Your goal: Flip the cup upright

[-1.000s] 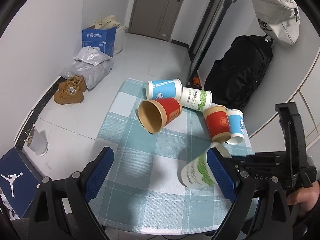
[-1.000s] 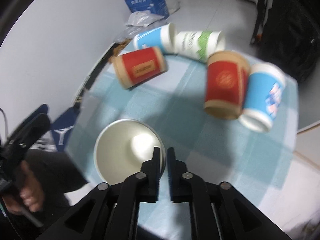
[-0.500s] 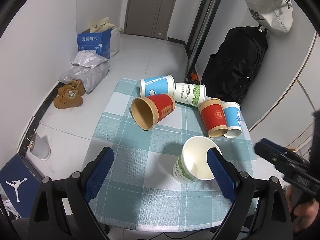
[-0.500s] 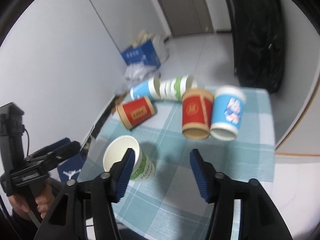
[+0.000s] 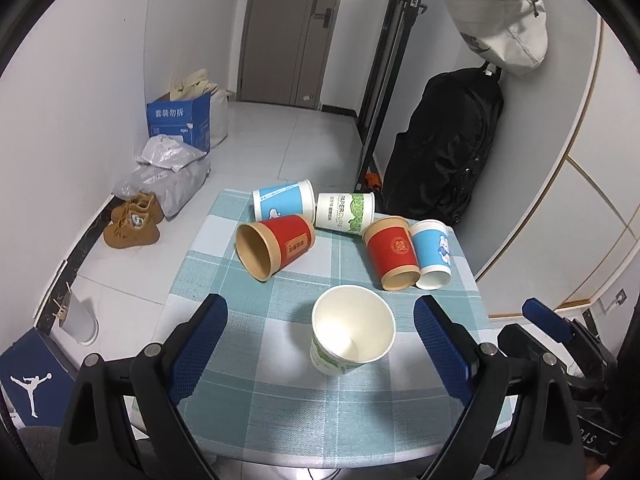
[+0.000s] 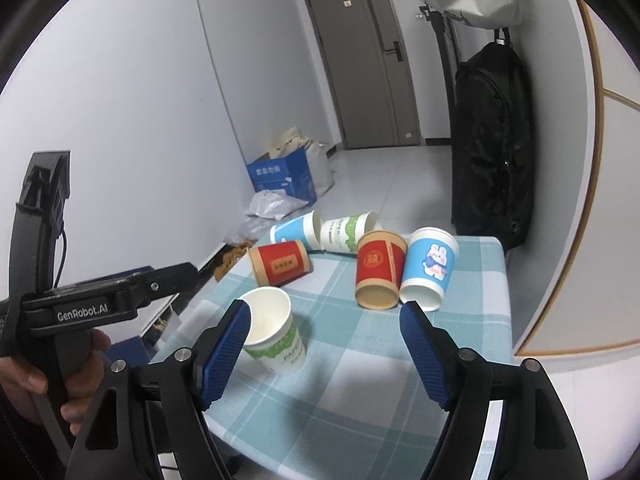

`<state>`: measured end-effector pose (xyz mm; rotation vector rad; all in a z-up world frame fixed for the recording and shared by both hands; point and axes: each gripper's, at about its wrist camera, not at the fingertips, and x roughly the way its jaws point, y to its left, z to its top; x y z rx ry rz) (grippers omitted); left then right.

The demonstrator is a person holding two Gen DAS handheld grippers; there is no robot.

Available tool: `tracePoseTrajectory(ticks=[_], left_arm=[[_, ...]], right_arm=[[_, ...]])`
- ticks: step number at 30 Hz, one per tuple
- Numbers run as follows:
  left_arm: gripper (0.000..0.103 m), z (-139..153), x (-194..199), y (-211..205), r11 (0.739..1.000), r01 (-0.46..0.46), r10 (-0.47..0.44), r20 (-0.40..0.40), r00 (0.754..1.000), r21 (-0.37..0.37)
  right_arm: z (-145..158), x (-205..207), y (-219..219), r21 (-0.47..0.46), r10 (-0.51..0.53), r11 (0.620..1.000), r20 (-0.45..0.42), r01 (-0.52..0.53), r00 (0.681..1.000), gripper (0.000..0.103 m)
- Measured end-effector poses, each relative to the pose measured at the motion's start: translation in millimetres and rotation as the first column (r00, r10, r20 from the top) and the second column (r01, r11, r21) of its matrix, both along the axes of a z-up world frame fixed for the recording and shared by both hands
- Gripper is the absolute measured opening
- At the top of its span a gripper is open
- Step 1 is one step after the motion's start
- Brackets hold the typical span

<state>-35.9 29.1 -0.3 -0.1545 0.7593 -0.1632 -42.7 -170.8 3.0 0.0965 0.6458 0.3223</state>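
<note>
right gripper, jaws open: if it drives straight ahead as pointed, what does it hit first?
Probably the tablecloth. Beyond it, the red cup and blue bunny cup, lying on their sides, look nearest in line with the right gripper. The upright green cup sits left of center. Depth unclear.

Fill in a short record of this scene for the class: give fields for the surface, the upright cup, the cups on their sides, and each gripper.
surface: table with checked cloth
upright cup: green-print cup, mouth up, free of both grippers
cups on their sides: five; near red cup, far blue cup, far green cup, right red cup, rabbit cup
left gripper: open
right gripper: open
</note>
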Motion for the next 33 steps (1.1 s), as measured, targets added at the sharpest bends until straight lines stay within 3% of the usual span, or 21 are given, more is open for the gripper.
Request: tracePoseTrajectory(ticks=[13,33], left_arm=[[0.092,5.8,-11.6,-12.9,0.996,-0.011,0.005,0.067,0.998,0.087],[0.092,5.0,-12.6,-11.9,0.998,-0.024,0.020,0.059,0.998,0.066]], right_arm=[[1.0,-9.9,-9.9,0.027,-0.047,0.999,0.025,0.047,0.999,0.082],[-0.5,-8.3,-10.0,0.035,-0.056,0.998,0.021,0.055,0.998,0.082]])
